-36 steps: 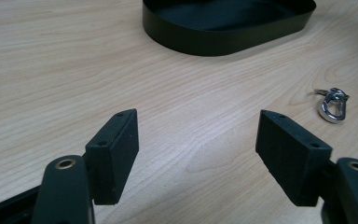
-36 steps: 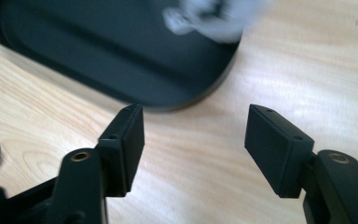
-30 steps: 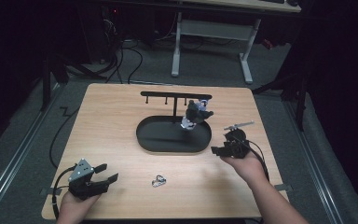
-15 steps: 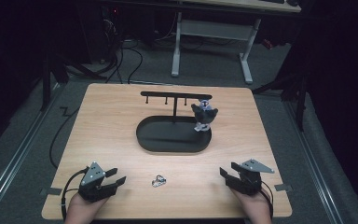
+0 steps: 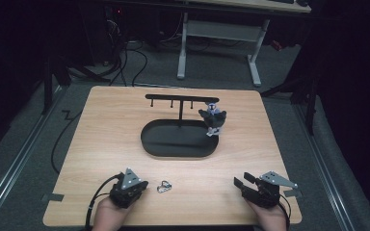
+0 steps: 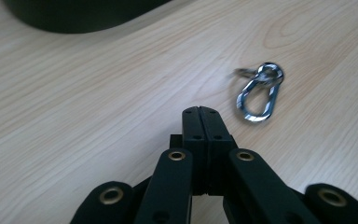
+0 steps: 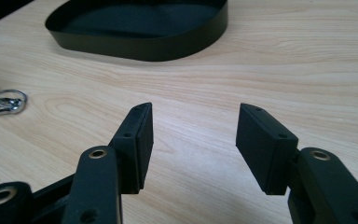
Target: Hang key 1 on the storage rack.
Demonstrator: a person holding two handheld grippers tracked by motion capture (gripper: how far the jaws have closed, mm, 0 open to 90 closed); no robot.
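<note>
Your left gripper [image 5: 142,185] sits near the front edge of the table [image 5: 101,144], and its jaws have just been closing: in the left gripper view they are pressed flat together with nothing between them. The small metal clip [image 5: 163,186], a silver snap hook on a ring, lies flat on the wood just to the right of that gripper, close to its tips but apart from them. In the left gripper view the clip [image 6: 260,91] is ahead and to the right of the closed tips, a little blurred, and the wood between the two is bare.

Your right gripper [image 5: 241,184] rests on the other side of the clip, well apart from it and also near the front edge. Its jaws have been closing a little, yet they stand with a clear gap, and you see only bare table between the pads [image 7: 145,140]. From that camera the clip [image 7: 7,101] lies off to the left.

Beyond the clip, toward the middle of the table, stands the black oval tray [image 5: 149,144] with a thin upright post and a crossbar [image 5: 180,97] bearing short pegs. A small grey figure [image 5: 212,120] hangs at the right end of that bar, over the tray's right rim.
</note>
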